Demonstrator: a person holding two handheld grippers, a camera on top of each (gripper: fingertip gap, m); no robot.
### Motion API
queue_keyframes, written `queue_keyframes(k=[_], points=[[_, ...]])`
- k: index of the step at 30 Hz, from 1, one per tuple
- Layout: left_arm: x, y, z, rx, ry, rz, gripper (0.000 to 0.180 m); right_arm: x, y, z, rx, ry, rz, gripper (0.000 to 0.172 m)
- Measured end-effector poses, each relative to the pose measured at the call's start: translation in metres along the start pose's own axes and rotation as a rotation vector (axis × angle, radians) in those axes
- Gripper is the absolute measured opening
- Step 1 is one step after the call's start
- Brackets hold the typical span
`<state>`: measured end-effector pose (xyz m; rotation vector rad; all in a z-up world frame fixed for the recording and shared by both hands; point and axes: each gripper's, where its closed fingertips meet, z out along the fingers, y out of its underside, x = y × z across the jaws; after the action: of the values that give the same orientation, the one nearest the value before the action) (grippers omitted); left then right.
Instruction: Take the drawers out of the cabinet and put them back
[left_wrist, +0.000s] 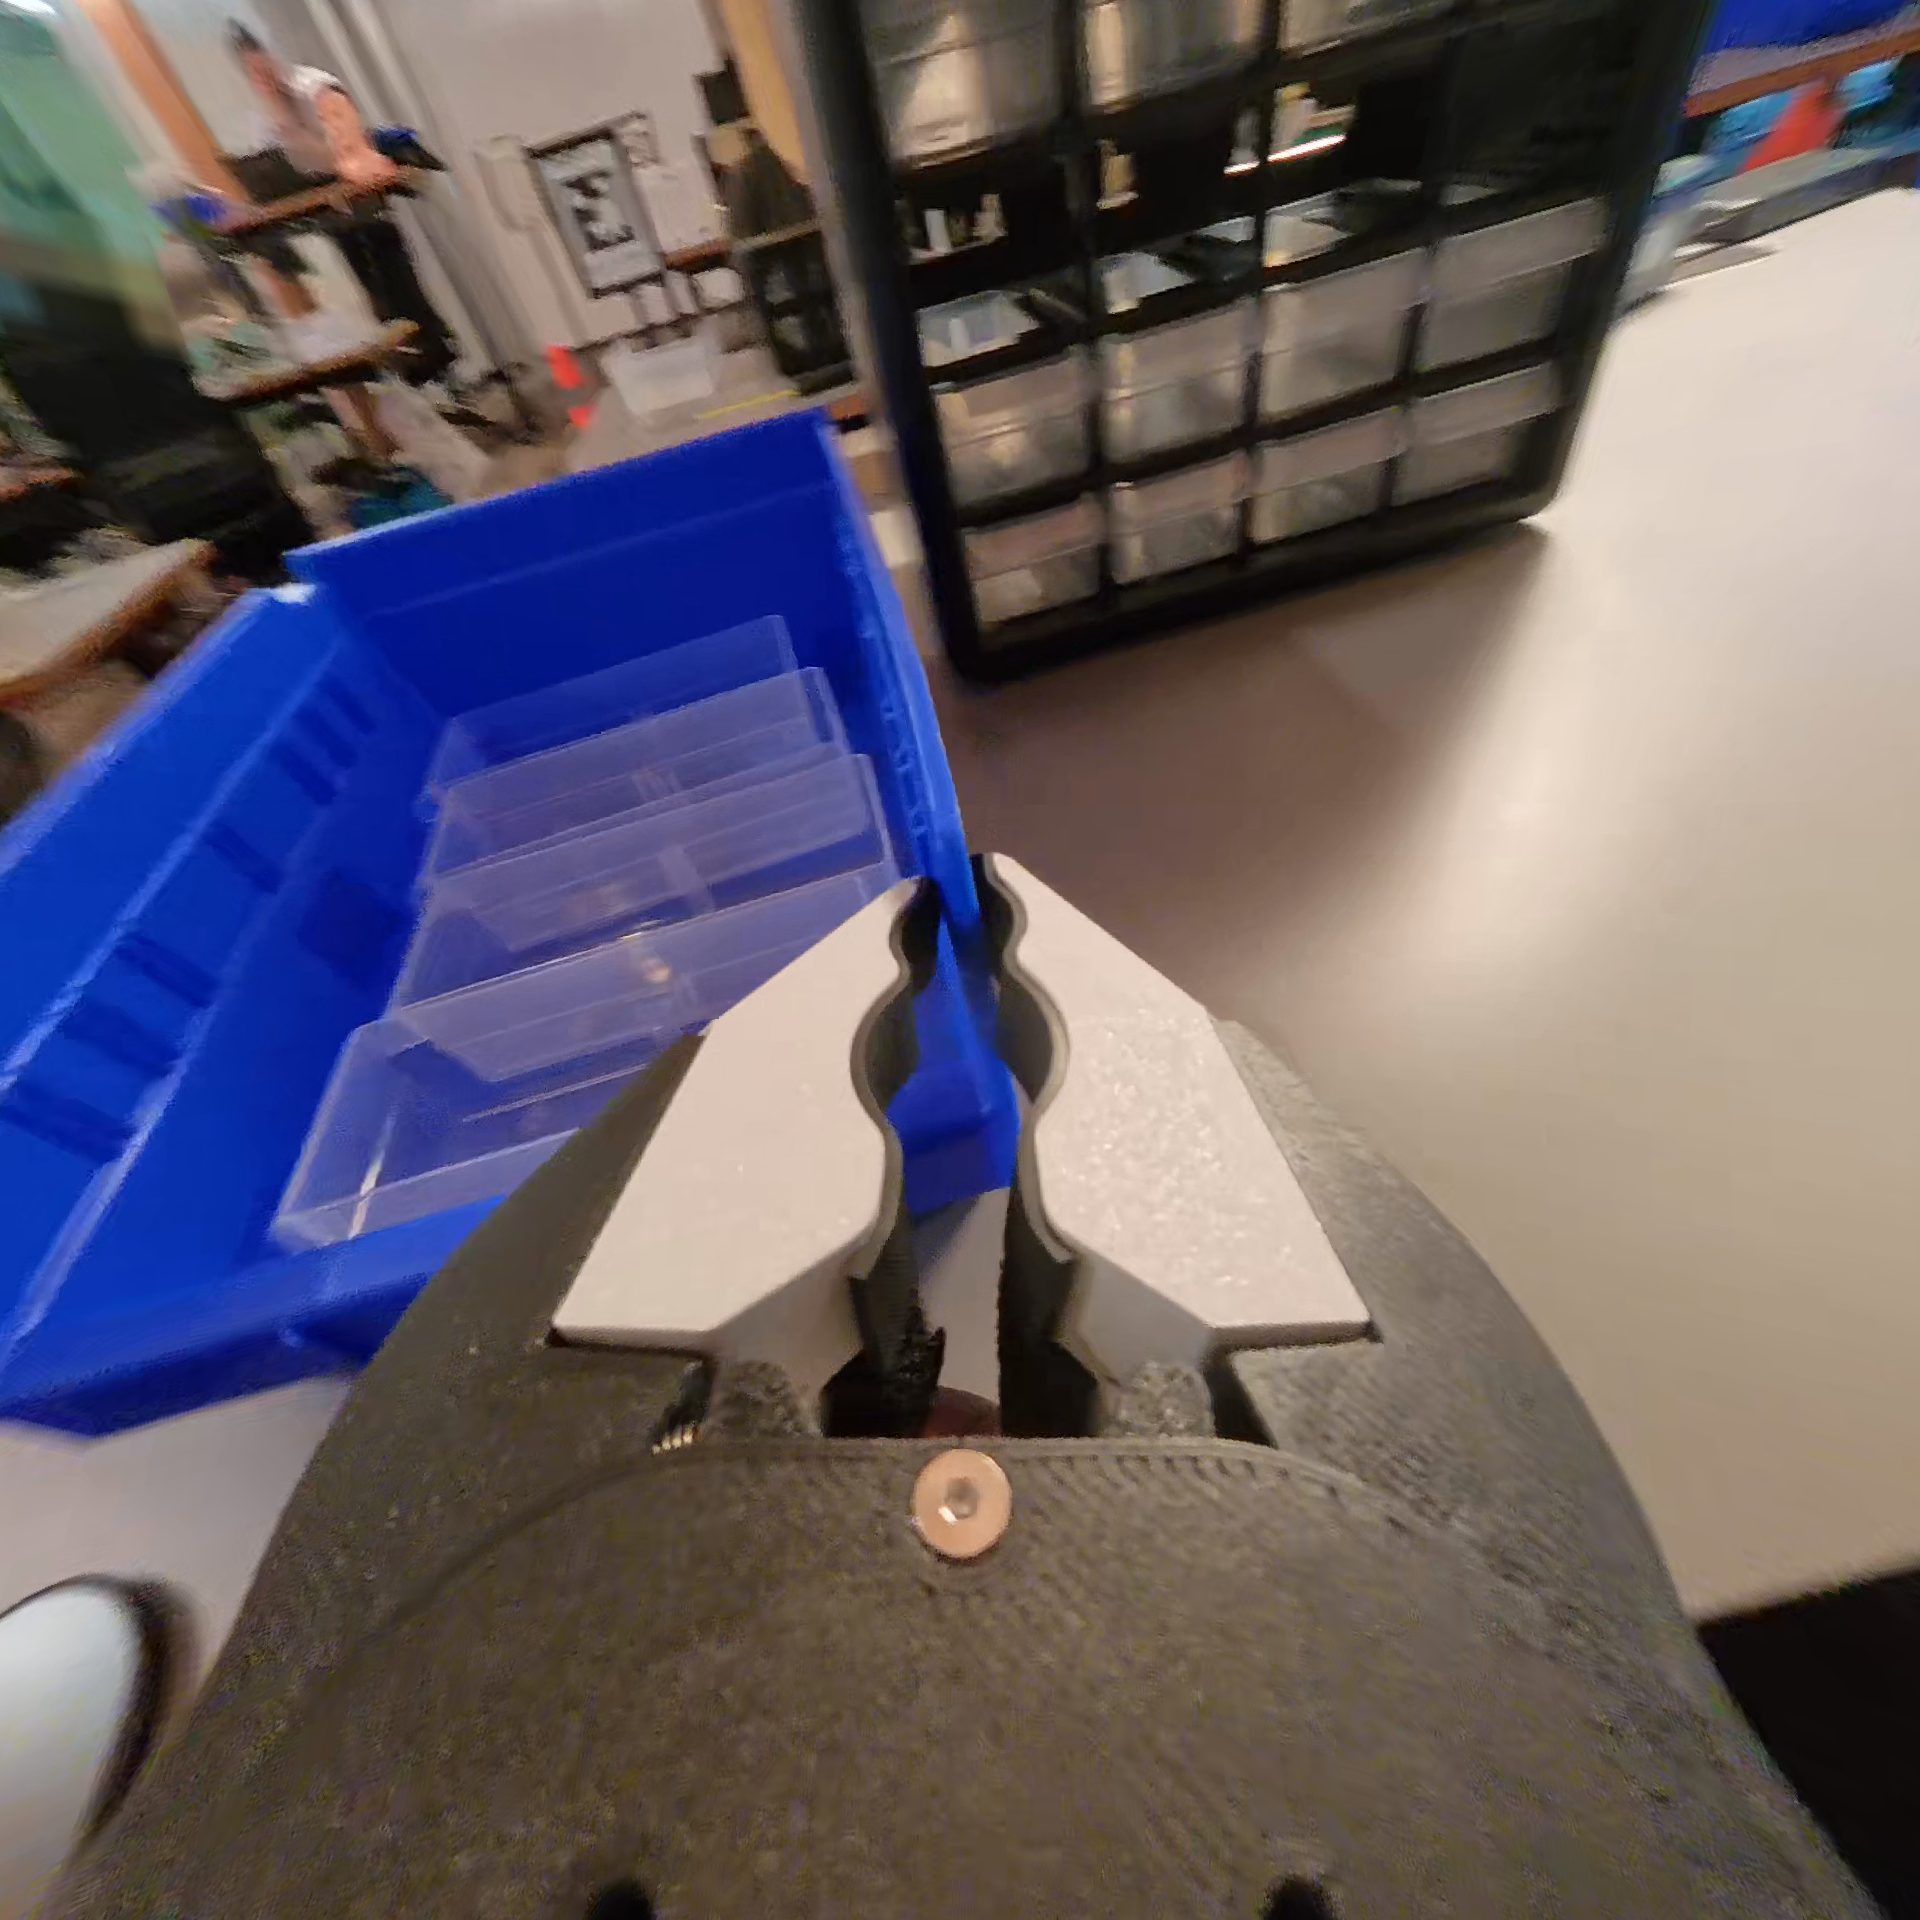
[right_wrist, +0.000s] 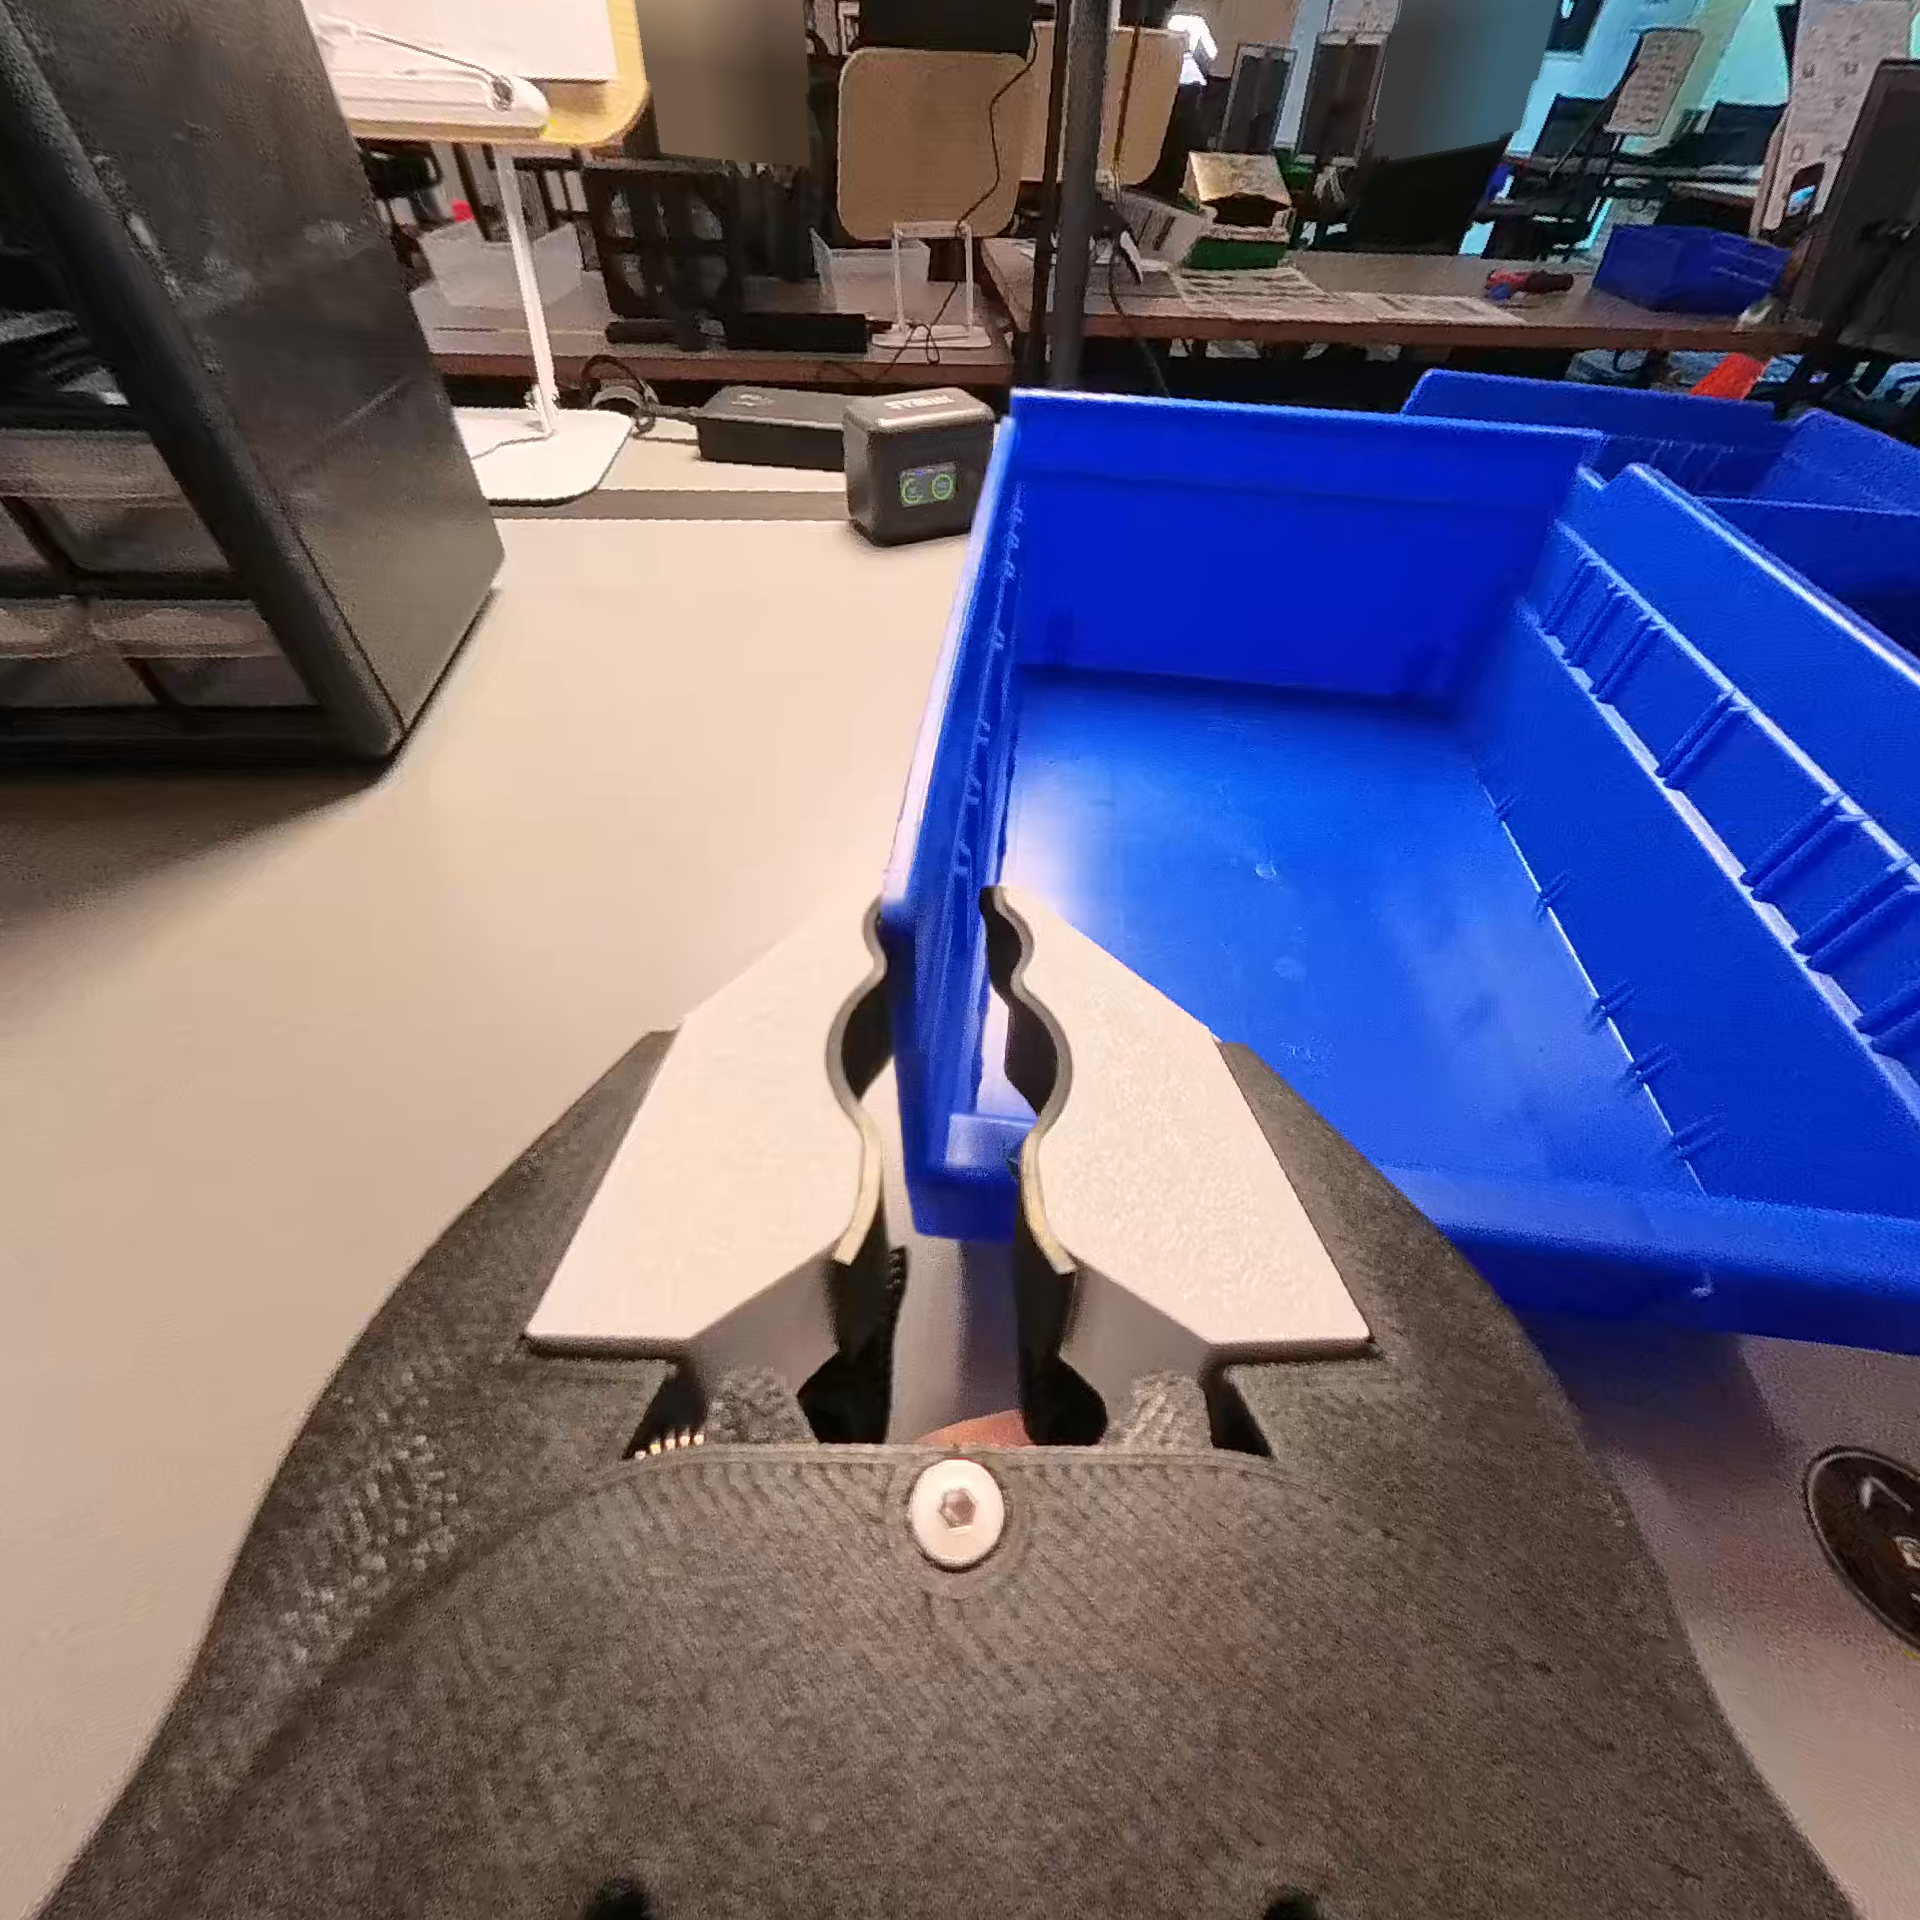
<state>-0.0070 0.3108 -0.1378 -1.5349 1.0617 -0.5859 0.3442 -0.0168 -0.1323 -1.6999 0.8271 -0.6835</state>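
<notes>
Drawers (left_wrist: 644, 831) in a row inside left bin (left_wrist: 208, 935), cabinet (left_wrist: 1247, 364) behind it on table (left_wrist: 1558, 831), second bin (right_wrist: 1351, 831) right of cabinet

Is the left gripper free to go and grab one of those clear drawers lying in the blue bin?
Probably not right now: the left gripper is shut on the blue bin's side wall. The clear drawers lie uncovered just beside it, so once it lets go the way looks open.

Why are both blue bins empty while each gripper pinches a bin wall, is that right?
Not quite. Only the blue bin in the right wrist view is empty. In the left wrist view, the other blue bin holds several clear plastic drawers. Each gripper does close on a bin wall: left gripper, right gripper.
</notes>
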Motion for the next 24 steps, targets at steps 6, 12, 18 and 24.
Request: queue_keyframes(k=[6,12,18,24], points=[[-0.053,0.007,0.005,0.004,-0.133,-0.032,0.003,0.018,0.0,0.002,0.02,0.042,-0.002,0.005],[-0.094,0.015,0.005,-0.036,-0.176,-0.041,0.003,0.028,0.004,-0.009,0.016,0.01,0.039,0.006],[-0.133,0.022,0.016,-0.069,-0.196,-0.06,0.002,0.036,0.005,-0.009,0.001,-0.033,0.047,0.006],[-0.163,0.027,0.02,-0.082,-0.188,-0.092,0.003,0.048,0.005,-0.008,-0.009,-0.051,0.069,0.006]])
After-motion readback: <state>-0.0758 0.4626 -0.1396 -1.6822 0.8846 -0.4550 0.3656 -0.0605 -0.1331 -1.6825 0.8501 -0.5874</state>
